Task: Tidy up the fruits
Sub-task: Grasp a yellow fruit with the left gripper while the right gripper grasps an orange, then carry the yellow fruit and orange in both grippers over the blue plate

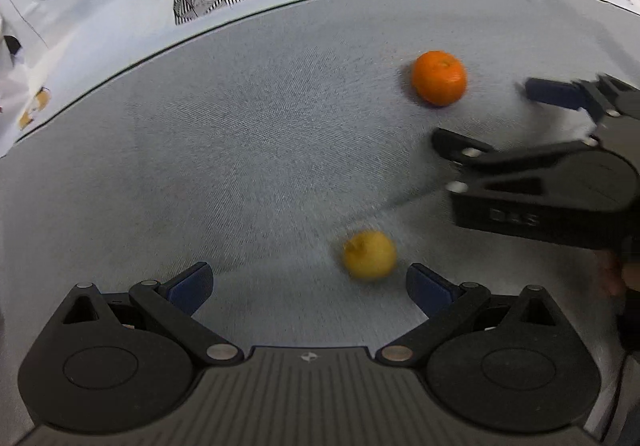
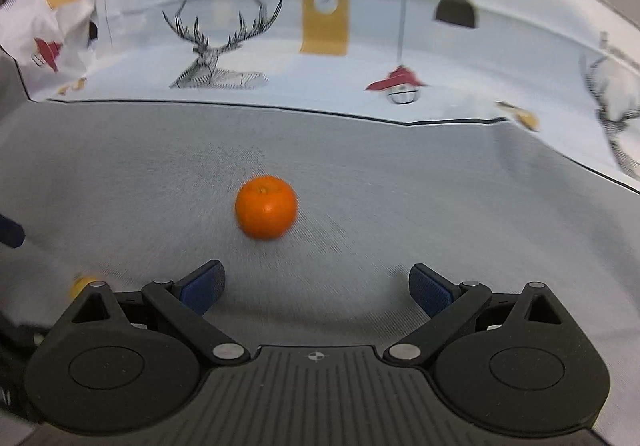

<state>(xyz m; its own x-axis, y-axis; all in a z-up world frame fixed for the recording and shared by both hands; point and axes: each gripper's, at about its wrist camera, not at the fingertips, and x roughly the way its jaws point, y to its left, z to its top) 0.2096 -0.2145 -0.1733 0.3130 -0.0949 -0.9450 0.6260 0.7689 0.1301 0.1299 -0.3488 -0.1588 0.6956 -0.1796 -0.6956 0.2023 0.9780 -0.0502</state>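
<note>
An orange mandarin [image 1: 439, 77] lies on the grey cloth, far right in the left wrist view and at the middle [image 2: 266, 207] in the right wrist view. A small yellow fruit [image 1: 369, 255] lies just ahead of my left gripper [image 1: 310, 286], close to its right finger; only a sliver of this yellow fruit [image 2: 82, 283] shows in the right wrist view. My left gripper is open and holds nothing. My right gripper [image 2: 316, 288] is open too, a short way behind the mandarin, and the right gripper [image 1: 488, 118] also shows from the side, beside the mandarin.
A grey fabric surface [image 1: 240, 166] covers the working area. Behind it hangs a white printed cloth [image 2: 320, 46] with deer, lamps and yellow tags. A crumpled white bag [image 2: 52, 6] sits at the far left. A hand [image 1: 612, 274] shows at the right edge.
</note>
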